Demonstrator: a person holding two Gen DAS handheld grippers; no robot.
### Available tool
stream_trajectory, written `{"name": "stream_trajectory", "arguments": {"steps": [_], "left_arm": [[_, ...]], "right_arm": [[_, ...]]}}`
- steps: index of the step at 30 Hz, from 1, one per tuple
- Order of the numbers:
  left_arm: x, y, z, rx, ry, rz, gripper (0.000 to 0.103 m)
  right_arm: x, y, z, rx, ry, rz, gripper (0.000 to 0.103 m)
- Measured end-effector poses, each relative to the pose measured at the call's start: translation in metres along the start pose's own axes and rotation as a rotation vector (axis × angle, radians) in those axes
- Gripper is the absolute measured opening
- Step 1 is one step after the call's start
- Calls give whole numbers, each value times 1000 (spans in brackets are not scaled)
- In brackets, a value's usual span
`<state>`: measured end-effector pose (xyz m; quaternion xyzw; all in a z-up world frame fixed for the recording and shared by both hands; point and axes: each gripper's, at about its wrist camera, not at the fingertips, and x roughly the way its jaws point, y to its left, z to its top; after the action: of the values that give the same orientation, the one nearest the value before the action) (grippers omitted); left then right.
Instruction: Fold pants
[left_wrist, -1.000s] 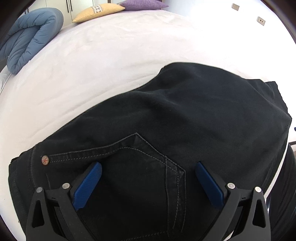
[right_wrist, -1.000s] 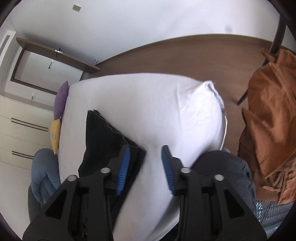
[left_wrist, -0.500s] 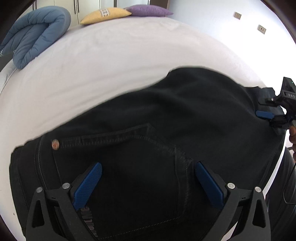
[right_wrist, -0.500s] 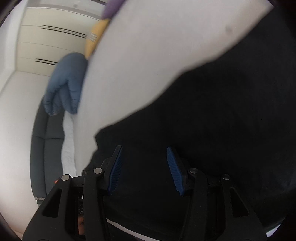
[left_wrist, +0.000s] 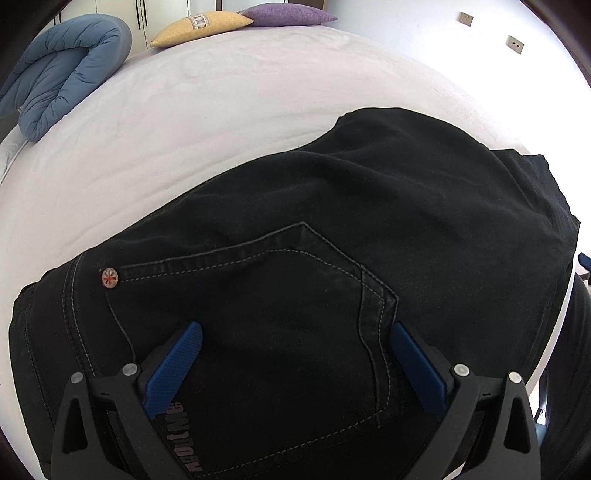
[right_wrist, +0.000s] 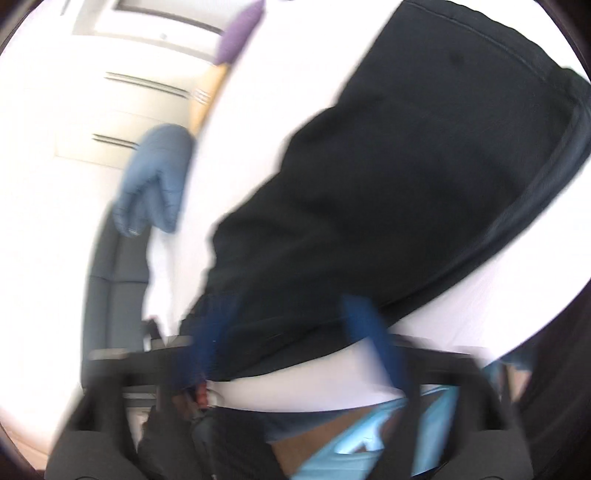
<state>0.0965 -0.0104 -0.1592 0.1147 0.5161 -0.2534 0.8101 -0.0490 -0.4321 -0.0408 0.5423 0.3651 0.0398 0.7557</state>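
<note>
Here black pants (left_wrist: 332, 258) lie under the spread left tongs (left_wrist: 295, 365); right tongs (right_wrist: 295, 347) opening, empty.

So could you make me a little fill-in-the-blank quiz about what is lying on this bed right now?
1. The folded black denim pants lie on a bed sheet coloured ____.
2. Beside the yellow cushion lies a cushion coloured ____.
3. The padded quilt rolled up at the bed's edge is ____.
4. The round metal rivet sits at a corner of the pants' back ____.

Missing words: white; purple; blue; pocket
</note>
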Motion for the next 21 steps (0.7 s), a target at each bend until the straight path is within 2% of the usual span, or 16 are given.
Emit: {"name": "stream_trajectory", "arguments": {"steps": [1, 2, 4, 6, 9, 13, 18, 19, 21], "left_arm": [[0, 1, 0, -2, 2, -7, 103], [-1, 2, 1, -1, 5, -13, 103], [-2, 4, 2, 7, 13, -13, 103], [0, 3, 5, 7, 19, -11, 103], [1, 0, 5, 4, 15, -7, 103], [0, 2, 6, 6, 14, -9, 103], [1, 3, 3, 9, 18, -12, 103], [1, 3, 3, 11, 19, -12, 103], [2, 3, 3, 12, 21, -12, 103]], "right_arm": [[7, -2, -3, 31, 5, 52, 100], [15, -6, -5, 67, 16, 65, 100], [35, -16, -9, 139, 59, 74, 91], [51, -21, -13, 163, 123, 64, 68], [58, -28, -26, 184, 163, 59, 63], [82, -26, -44, 190, 191, 30, 63], [104, -33, -47, 244, 166, 40, 61], [109, -31, -47, 237, 169, 38, 56], [114, -31, -47, 222, 189, 13, 21]]}}
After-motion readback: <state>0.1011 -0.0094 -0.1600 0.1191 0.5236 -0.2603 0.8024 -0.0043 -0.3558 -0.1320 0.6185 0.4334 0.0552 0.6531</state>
